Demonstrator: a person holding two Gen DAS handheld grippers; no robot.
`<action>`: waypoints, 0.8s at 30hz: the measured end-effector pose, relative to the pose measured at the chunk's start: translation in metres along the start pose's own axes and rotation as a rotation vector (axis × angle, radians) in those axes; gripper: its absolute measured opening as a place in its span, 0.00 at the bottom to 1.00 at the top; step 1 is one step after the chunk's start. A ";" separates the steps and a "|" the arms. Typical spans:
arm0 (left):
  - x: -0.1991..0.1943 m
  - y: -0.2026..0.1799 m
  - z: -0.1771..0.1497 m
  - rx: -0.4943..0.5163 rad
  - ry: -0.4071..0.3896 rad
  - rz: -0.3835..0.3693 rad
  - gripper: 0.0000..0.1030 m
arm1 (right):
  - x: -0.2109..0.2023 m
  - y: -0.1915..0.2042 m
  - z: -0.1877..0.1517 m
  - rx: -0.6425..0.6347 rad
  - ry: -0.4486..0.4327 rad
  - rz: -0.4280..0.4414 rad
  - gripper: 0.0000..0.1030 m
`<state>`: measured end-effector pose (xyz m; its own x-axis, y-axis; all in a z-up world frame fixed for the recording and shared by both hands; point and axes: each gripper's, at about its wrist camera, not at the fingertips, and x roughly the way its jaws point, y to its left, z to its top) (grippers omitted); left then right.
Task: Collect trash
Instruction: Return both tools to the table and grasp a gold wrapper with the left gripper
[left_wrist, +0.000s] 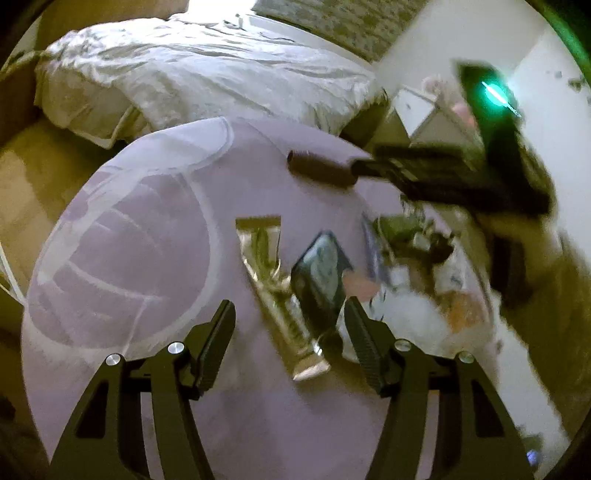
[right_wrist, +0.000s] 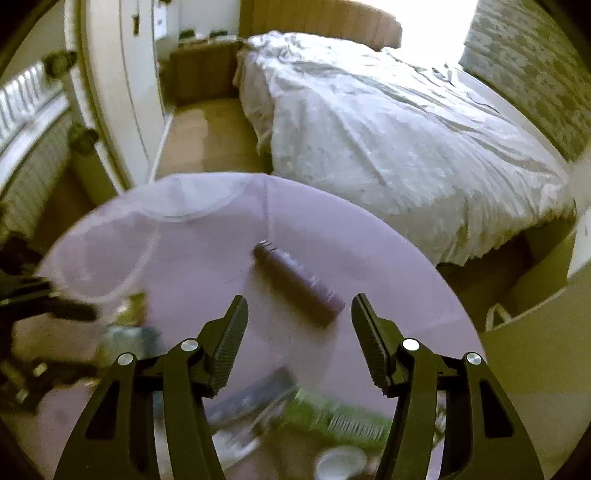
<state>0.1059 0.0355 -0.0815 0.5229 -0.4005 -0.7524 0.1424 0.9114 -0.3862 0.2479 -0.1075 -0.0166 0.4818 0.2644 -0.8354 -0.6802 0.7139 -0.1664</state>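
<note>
A round table under a lilac cloth (left_wrist: 240, 406) holds the trash. My left gripper (left_wrist: 291, 325) hangs open over a crumpled gold foil wrapper (left_wrist: 271, 280) and a dark packet (left_wrist: 319, 273). Both lie between its fingers, and the pads do not press on them. A brown cylindrical tube (left_wrist: 321, 170) lies further back, with my blurred right gripper (left_wrist: 369, 168) at its end. In the right wrist view the tube (right_wrist: 299, 288) lies just beyond my open right gripper (right_wrist: 299, 325), untouched. The left gripper (right_wrist: 74, 310) shows blurred at the left.
A clear plastic bag (left_wrist: 129, 240) lies flat on the table's left part. Mixed litter (left_wrist: 424, 280) is heaped at the right, including a green item (right_wrist: 332, 417) and a white cup (right_wrist: 340, 461). A bed with white bedding (right_wrist: 406, 129) stands behind the table, and a radiator (right_wrist: 29, 155) at the left.
</note>
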 end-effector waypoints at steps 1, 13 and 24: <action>0.002 -0.001 -0.002 0.019 0.009 0.010 0.57 | 0.010 0.000 0.005 -0.017 0.018 0.004 0.57; 0.005 0.006 0.009 0.071 -0.021 0.075 0.27 | 0.048 0.011 0.010 -0.081 0.140 0.064 0.30; 0.013 0.013 0.018 0.067 0.001 0.044 0.03 | -0.022 -0.002 -0.012 0.202 0.006 0.237 0.25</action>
<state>0.1295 0.0440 -0.0874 0.5287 -0.3598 -0.7687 0.1751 0.9324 -0.3160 0.2321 -0.1221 -0.0038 0.3189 0.4355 -0.8418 -0.6491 0.7476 0.1408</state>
